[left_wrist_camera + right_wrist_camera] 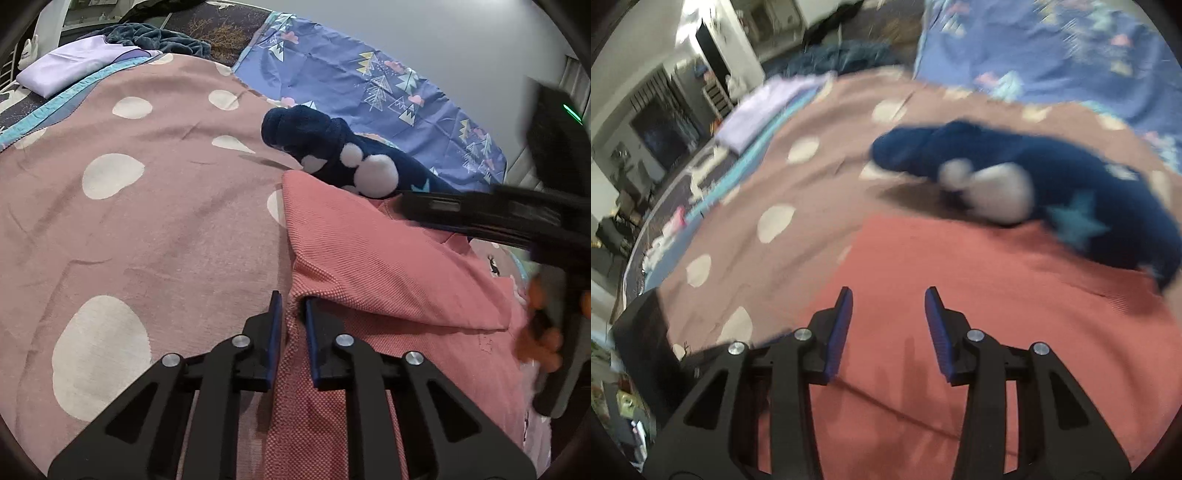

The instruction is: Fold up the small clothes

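Note:
A coral-pink textured garment (373, 258) lies on a pink blanket with white spots (147, 206). My left gripper (292, 299) is shut on the garment's left edge, with cloth pinched between its blue pads. The garment's top layer is folded over. My right gripper (888, 295) is open and empty above the same garment (997, 295). It also shows in the left wrist view (517, 218) as a dark blurred shape at the right, over the garment. A navy fuzzy garment with white pompoms (332, 155) lies just beyond the pink one (1015, 184).
A blue patterned sheet (369, 85) covers the far side of the bed. A folded lilac cloth (70, 66) and a dark blue blanket (155, 37) lie at the far left. Room furniture (665, 122) stands beyond the bed's left edge.

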A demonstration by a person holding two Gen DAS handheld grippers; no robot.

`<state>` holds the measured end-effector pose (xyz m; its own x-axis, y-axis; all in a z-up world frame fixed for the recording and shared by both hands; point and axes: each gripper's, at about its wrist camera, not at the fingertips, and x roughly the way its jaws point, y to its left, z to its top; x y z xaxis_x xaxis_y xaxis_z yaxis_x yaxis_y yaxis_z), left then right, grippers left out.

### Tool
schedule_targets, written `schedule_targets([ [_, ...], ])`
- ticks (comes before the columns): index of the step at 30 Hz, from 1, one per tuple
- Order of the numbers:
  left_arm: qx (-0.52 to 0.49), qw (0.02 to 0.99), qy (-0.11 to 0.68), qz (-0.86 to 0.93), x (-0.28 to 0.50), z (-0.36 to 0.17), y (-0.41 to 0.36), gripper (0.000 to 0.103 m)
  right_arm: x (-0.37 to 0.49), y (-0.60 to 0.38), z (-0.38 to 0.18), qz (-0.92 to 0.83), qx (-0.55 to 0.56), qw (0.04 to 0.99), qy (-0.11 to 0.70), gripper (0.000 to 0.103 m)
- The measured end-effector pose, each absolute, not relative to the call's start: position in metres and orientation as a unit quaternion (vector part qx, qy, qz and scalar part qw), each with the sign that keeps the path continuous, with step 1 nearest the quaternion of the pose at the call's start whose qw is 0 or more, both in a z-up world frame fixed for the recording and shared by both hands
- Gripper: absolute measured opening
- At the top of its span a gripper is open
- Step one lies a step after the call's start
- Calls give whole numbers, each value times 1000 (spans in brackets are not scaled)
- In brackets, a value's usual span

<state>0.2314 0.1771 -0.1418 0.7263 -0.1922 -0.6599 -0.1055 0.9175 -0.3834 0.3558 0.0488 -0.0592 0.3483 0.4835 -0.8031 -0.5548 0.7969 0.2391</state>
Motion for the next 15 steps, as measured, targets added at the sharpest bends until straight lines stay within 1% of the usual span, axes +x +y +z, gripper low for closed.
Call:
schedule_targets([
  [1, -206, 906, 369, -26, 231, -142, 178, 14, 361, 66, -66, 313, -39, 816, 485, 43],
  [2, -209, 905, 369, -28, 232, -143, 179, 14, 366, 79, -71, 310, -38, 814, 490, 46],
  [3, -214, 903, 371, -30, 232, -144, 180, 14, 369, 88, -73, 307, -39, 814, 491, 53],
  [5, -224, 898, 377, -35, 234, -148, 183, 15, 382, 107, -81, 288, -51, 821, 490, 54],
  [6, -230, 896, 378, -41, 235, -149, 184, 16, 386, 113, -85, 282, -56, 822, 492, 49],
  [7, -233, 895, 378, -43, 235, -150, 185, 16, 393, 122, -93, 274, -64, 819, 500, 14],
  [8, -236, 895, 377, -44, 235, -150, 186, 16, 399, 129, -100, 268, -73, 816, 508, 2],
  [10, -236, 897, 372, -36, 232, -148, 187, 6, 405, 134, -103, 268, -63, 823, 498, 1],
  [13, -214, 903, 373, 10, 227, -144, 186, 4, 408, 138, -105, 277, -39, 827, 488, 1],
  [15, -205, 900, 384, 34, 226, -147, 187, 0, 408, 140, -111, 286, -40, 825, 486, 1],
])
